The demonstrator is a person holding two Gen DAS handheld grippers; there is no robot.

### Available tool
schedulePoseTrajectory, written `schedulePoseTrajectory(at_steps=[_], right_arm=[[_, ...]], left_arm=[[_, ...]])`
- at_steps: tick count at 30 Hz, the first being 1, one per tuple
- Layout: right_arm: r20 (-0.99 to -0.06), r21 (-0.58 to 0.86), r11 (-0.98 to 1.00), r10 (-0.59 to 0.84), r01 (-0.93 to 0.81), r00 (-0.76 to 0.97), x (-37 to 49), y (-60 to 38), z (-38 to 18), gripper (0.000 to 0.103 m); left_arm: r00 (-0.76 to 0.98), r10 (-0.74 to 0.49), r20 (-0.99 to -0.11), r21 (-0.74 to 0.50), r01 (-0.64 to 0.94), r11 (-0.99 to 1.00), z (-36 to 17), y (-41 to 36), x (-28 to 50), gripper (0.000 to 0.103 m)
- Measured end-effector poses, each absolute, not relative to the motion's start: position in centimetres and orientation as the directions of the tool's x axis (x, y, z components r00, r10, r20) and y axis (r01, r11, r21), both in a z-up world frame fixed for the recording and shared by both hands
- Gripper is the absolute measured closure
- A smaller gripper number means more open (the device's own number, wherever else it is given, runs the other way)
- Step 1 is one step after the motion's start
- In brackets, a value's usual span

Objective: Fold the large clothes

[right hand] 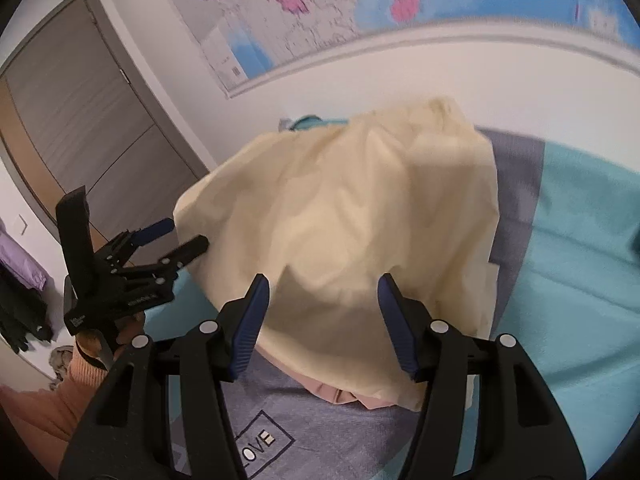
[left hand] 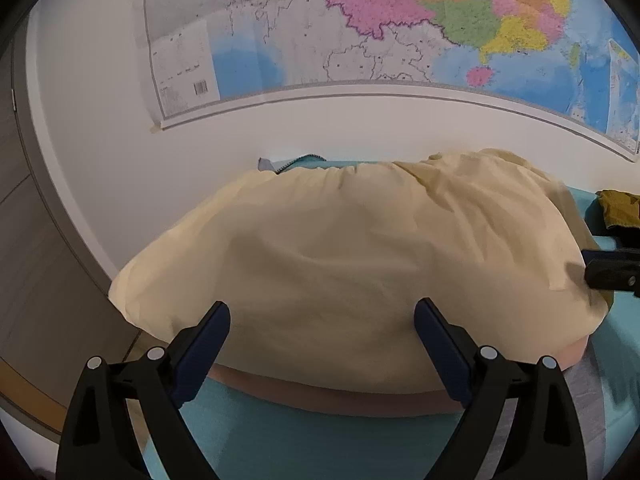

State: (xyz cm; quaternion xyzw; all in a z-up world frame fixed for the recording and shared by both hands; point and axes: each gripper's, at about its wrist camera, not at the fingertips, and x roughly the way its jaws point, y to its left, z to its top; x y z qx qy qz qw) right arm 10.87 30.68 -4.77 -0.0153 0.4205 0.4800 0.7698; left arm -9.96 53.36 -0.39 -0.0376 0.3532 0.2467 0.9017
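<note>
Cream garment (left hand: 360, 264): large, pale yellow, lying folded and rumpled on a bed with a teal sheet (left hand: 304, 440), close under a white wall. A pink layer (left hand: 320, 394) shows beneath its near edge.

Left gripper (left hand: 322, 340): fingers spread wide, nothing between them, held just over the garment's near edge; no pad presses the cloth.

Right gripper (right hand: 323, 320): fingers (right hand: 250, 324) parted about halfway, empty, poised above the garment's near corner, where the cloth puffs up.

Grey-lilac bedding (right hand: 280, 412): beneath the right gripper, printed with "LOVE" in a box.

Wall map (left hand: 400, 20): coloured, hung above the bed.

Olive cloth (left hand: 618, 208): crumpled, at the bed's right side, apart from the cream garment.

Grey door (right hand: 80, 120): at left.

Orange sleeve (right hand: 48, 392): behind the left gripper.
</note>
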Motion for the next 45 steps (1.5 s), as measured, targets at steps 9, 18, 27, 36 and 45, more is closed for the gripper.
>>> schedulePoseTrajectory(at_steps=[9,18,27,36,45], right_arm=[[-0.645,0.306,0.527,0.727,-0.793,0.235,9.6,31.6,-3.7,0.041],[-0.669,0.300,0.553,0.702,-0.777,0.242,9.4,32.4,-5.1,0.027],[-0.652,0.271,0.566,0.702,-0.778,0.284,8.9,32.1,-4.8,0.017],[-0.632,0.283,0.571,0.715,-0.771,0.298,7.8,31.1,-5.0,0.006],[-0.614,0.242,0.577,0.713,-0.780,0.337,5.8,30.2,-4.5,0.006]], left_arm=[[0.655,0.405,-0.638,0.100,-0.451,0.887,0.3,50.8,-9.9,0.008],[0.641,0.413,-0.647,0.078,-0.483,0.872,0.2,49.9,-9.9,0.007],[0.634,0.404,-0.659,0.033,-0.512,0.858,0.3,49.3,-10.3,0.007],[0.626,0.416,-0.660,0.043,-0.521,0.852,0.8,47.9,-11.0,0.007],[0.638,0.407,-0.654,0.027,-0.518,0.855,1.3,46.3,-12.1,0.007]])
